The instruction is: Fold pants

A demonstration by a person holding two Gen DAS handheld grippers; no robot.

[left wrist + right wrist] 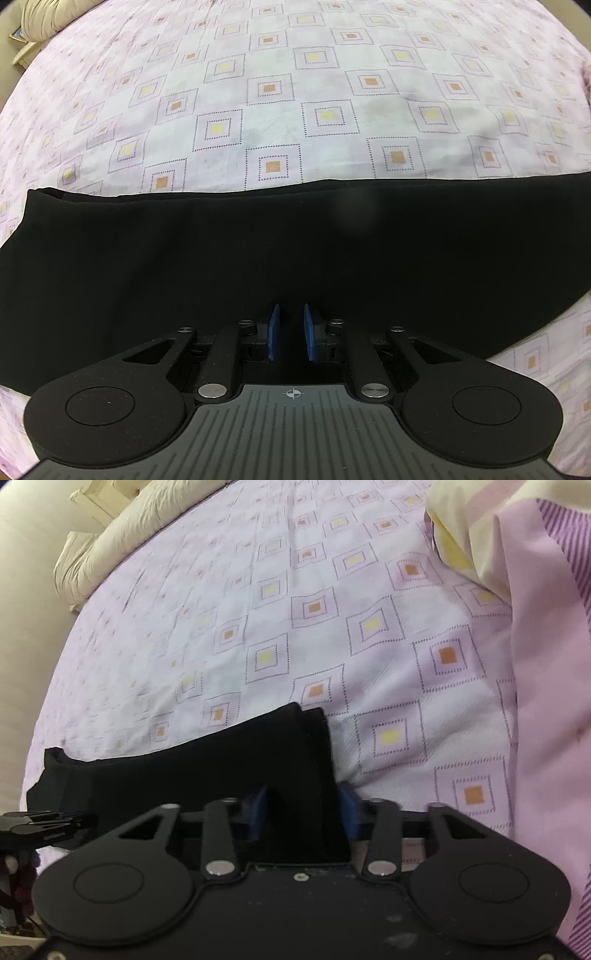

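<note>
Black pants (258, 240) lie as a long folded band across the patterned bed sheet (295, 92). My left gripper (291, 308) points down onto the band's near edge. Its blue pads (274, 332) stand close together with black cloth in the narrow gap. In the right wrist view, one end of the pants (221, 760) has layered edges. My right gripper (303, 794) has that end's near corner filling the space between its blue pads (349, 805), which touch it on both sides. The left gripper (88, 819) shows at the pants' other end.
The sheet (295, 646) spreads wide beyond the pants. A cream pillow or duvet (110, 542) lies at the far left. A pink striped and yellow blanket (535, 664) is heaped along the right side, close to the right gripper.
</note>
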